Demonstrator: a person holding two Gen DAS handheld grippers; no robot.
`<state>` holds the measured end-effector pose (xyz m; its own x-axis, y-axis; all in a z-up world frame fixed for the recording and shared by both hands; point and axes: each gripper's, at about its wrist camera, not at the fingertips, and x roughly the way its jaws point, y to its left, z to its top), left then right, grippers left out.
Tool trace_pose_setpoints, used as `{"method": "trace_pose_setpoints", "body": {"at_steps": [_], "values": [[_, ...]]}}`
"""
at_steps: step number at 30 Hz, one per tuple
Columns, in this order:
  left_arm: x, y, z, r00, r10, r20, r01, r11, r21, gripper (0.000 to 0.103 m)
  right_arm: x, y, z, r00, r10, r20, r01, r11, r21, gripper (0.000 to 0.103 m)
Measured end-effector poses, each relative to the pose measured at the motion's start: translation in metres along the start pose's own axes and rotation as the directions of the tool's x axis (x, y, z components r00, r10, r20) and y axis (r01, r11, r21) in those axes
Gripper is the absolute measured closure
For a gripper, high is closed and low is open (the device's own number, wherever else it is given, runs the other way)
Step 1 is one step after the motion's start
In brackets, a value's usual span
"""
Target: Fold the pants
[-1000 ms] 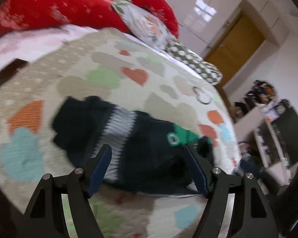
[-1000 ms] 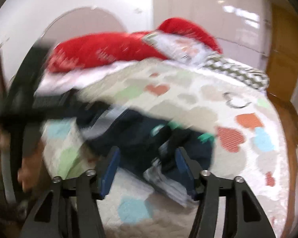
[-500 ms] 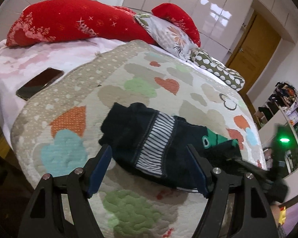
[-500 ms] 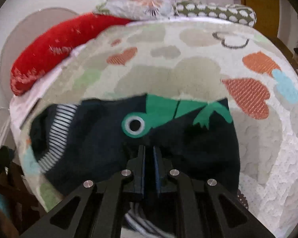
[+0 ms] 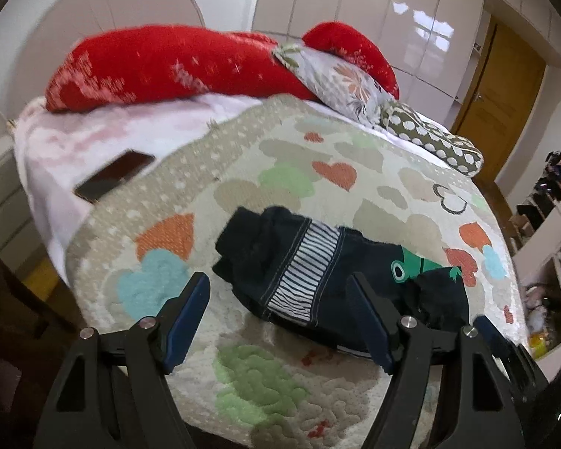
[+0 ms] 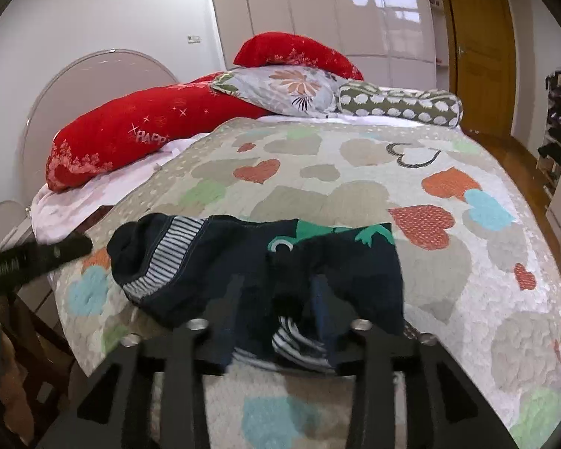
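Observation:
Small dark navy pants (image 5: pixel 318 277) with a striped band and a green frog print lie bunched on the heart-patterned quilt (image 5: pixel 318 172); they also show in the right wrist view (image 6: pixel 243 262). My left gripper (image 5: pixel 280 310) is open and empty, held just in front of the pants' near edge. My right gripper (image 6: pixel 276 299) is open with its blurred fingers over the near edge of the pants, holding nothing. The left gripper shows as a dark bar at the left of the right wrist view (image 6: pixel 33 258).
Red pillows (image 5: pixel 168 63), a floral pillow (image 5: pixel 340 78) and a dotted bolster (image 5: pixel 430 138) lie at the bed's head. A phone (image 5: pixel 116 176) rests on the pink sheet at left. A wooden door (image 6: pixel 475 48) and cluttered shelves (image 5: pixel 553 202) stand to the right.
My right gripper was shut over the pants half a second ago and is now open and drawn back. My left gripper has pulled back and lifted away from the pants, still open.

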<state>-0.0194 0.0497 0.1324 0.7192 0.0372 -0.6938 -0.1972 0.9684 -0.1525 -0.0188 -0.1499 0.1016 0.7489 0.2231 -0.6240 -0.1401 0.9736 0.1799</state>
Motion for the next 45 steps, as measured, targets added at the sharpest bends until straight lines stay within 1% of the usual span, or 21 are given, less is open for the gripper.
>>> {"method": "trace_pose_setpoints", "body": {"at_steps": [1, 4, 5, 8, 10, 11, 13, 19, 23, 30, 35, 40, 45], "values": [[-0.005, -0.003, 0.000, 1.000, 0.010, 0.012, -0.010, 1.000, 0.010, 0.028, -0.004, -0.001, -0.002, 1.000, -0.010, 0.009, 0.010, 1.000, 0.001, 0.057], [-0.027, -0.021, 0.000, 0.996, 0.038, 0.075, -0.042, 0.998, 0.053, 0.017, -0.018, -0.008, -0.009, 0.998, -0.056, 0.023, 0.055, 0.998, 0.036, 0.050], [-0.036, -0.030, -0.001, 0.994, 0.041, 0.102, -0.049, 0.996, 0.072, 0.017, -0.020, -0.011, -0.011, 0.997, -0.068, 0.022, 0.067, 0.996, 0.055, 0.047], [-0.048, -0.050, -0.003, 0.989, 0.046, 0.139, -0.067, 0.986, 0.150, 0.017, -0.025, -0.020, -0.021, 0.996, -0.091, -0.002, 0.090, 0.991, 0.099, 0.046], [-0.052, -0.062, -0.005, 0.987, 0.044, 0.156, -0.075, 0.977, 0.201, 0.017, -0.029, -0.021, -0.027, 0.995, -0.098, -0.006, 0.098, 0.991, 0.091, 0.046], [-0.053, -0.064, -0.005, 0.986, 0.041, 0.159, -0.074, 0.975, 0.209, 0.017, -0.030, -0.022, -0.030, 0.994, -0.110, -0.002, 0.110, 0.991, 0.080, 0.046], [-0.052, -0.066, -0.008, 0.988, 0.036, 0.153, -0.070, 0.973, 0.220, 0.016, -0.030, -0.021, -0.034, 0.993, -0.120, -0.003, 0.120, 0.991, 0.064, 0.046], [-0.036, -0.059, -0.015, 0.996, 0.031, 0.080, -0.047, 0.976, 0.213, 0.016, -0.015, -0.013, -0.039, 0.991, -0.117, -0.062, 0.119, 0.992, 0.039, 0.046], [-0.028, -0.049, -0.016, 0.999, 0.020, 0.042, -0.028, 0.983, 0.183, 0.016, -0.010, -0.002, -0.043, 0.990, -0.117, -0.077, 0.117, 0.993, -0.006, 0.046], [-0.022, -0.044, -0.018, 1.000, 0.011, 0.007, -0.012, 0.987, 0.160, 0.016, -0.006, 0.005, -0.048, 0.989, -0.116, -0.092, 0.114, 0.993, -0.030, 0.045], [-0.018, -0.049, -0.021, 1.000, 0.006, -0.013, -0.003, 0.985, 0.173, 0.016, -0.005, 0.000, -0.048, 0.988, -0.119, -0.100, 0.118, 0.993, -0.016, 0.044], [-0.018, -0.051, -0.022, 1.000, 0.000, -0.016, 0.003, 0.984, 0.177, 0.016, -0.004, -0.004, -0.049, 0.987, -0.120, -0.109, 0.121, 0.993, 0.002, 0.044], [-0.019, -0.051, -0.023, 1.000, -0.006, -0.021, 0.009, 0.985, 0.171, 0.016, -0.003, -0.003, -0.049, 0.986, -0.119, -0.114, 0.119, 0.993, -0.005, 0.044]]}}
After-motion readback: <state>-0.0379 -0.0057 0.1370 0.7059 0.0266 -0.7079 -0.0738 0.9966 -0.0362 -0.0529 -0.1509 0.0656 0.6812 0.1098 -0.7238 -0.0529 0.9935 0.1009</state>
